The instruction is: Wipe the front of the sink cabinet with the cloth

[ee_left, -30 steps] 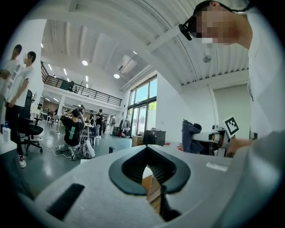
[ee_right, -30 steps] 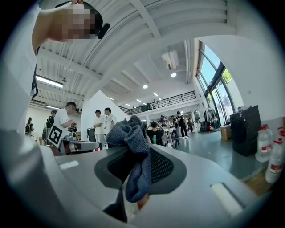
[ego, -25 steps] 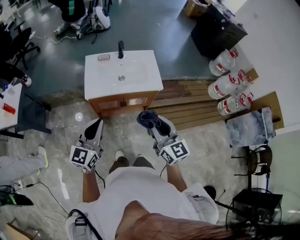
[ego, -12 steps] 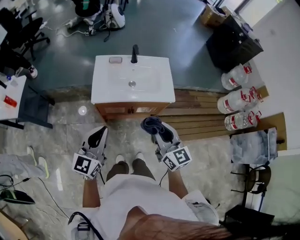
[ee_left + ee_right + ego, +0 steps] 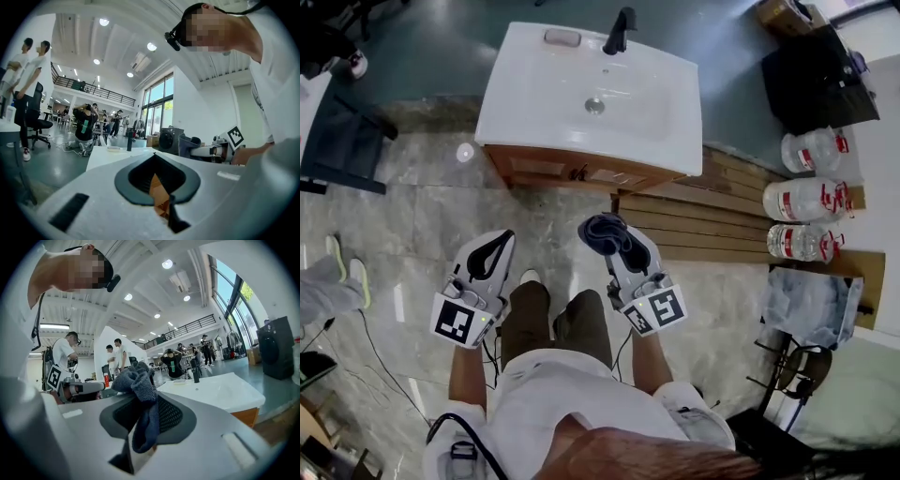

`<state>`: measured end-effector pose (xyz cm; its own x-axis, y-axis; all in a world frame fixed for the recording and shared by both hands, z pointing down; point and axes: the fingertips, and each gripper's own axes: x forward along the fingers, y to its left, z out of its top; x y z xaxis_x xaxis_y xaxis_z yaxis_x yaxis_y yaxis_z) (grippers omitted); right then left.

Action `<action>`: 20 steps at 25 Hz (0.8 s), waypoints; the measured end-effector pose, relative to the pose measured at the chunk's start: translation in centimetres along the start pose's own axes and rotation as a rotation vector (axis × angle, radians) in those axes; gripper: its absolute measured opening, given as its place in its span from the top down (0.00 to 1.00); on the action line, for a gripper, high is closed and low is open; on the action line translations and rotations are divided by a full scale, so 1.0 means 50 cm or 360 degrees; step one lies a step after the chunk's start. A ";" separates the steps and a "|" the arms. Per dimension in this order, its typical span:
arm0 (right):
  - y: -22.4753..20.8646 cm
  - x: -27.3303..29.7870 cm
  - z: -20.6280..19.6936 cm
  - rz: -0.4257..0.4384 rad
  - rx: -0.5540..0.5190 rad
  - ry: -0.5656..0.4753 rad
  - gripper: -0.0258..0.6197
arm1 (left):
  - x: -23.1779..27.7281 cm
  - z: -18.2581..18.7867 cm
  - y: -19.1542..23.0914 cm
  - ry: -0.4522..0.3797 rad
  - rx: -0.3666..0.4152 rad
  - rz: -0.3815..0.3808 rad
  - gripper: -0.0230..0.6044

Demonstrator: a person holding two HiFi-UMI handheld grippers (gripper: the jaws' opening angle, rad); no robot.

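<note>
The sink cabinet stands ahead of me, with a white basin top [image 5: 534,103], a black faucet [image 5: 621,28] and a wooden front [image 5: 551,172]. My right gripper [image 5: 610,240] is shut on a dark blue cloth [image 5: 602,231], short of the cabinet front and apart from it. From the right gripper view the cloth [image 5: 139,380] bunches above the right gripper [image 5: 146,401] and hangs down between the jaws, with the basin top [image 5: 220,392] beyond. My left gripper [image 5: 500,242] is shut with nothing in it, level with the right. The left gripper [image 5: 156,158] points at the cabinet.
Wooden planks [image 5: 722,220] lie right of the cabinet, with large water bottles [image 5: 806,199] and a black box [image 5: 820,70] beyond them. A soap dish [image 5: 562,37] sits on the basin's back edge. Someone's shoes [image 5: 342,267] show at the left. Several people stand in the hall.
The cabinet has grown larger and moved up in the head view as I stepped closer. Both grippers keep the same pose, the cloth still in the right one.
</note>
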<state>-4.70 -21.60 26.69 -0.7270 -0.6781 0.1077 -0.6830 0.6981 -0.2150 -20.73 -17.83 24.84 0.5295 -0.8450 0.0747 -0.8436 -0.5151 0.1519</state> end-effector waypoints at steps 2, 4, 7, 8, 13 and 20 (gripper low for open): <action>-0.026 0.021 -0.082 0.0022 -0.0024 -0.0051 0.81 | 0.021 -0.079 0.013 -0.0042 0.0048 0.0014 0.96; -0.054 0.039 -0.178 0.0033 -0.0055 -0.0089 0.81 | 0.037 -0.173 0.018 -0.0081 0.0099 0.0008 0.96; -0.095 0.072 -0.315 0.0041 -0.0088 -0.0148 0.81 | 0.057 -0.320 0.027 -0.0126 0.0133 -0.0006 0.95; -0.104 0.085 -0.355 0.0046 -0.0094 -0.0170 0.81 | 0.062 -0.367 0.031 -0.0140 0.0138 -0.0009 0.96; -0.126 0.149 -0.511 0.0095 -0.0134 -0.0263 0.81 | 0.060 -0.560 0.054 -0.0203 0.0173 0.0005 0.96; -0.097 0.188 -0.591 0.0170 -0.0131 -0.0319 0.81 | -0.012 -0.630 0.073 -0.0288 0.0266 0.0168 0.96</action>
<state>-10.30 -24.56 57.44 -0.7724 -0.6259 -0.1081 -0.6125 0.7790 -0.1340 -21.29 -14.70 56.38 0.4255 -0.8996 -0.0983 -0.9044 -0.4264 -0.0131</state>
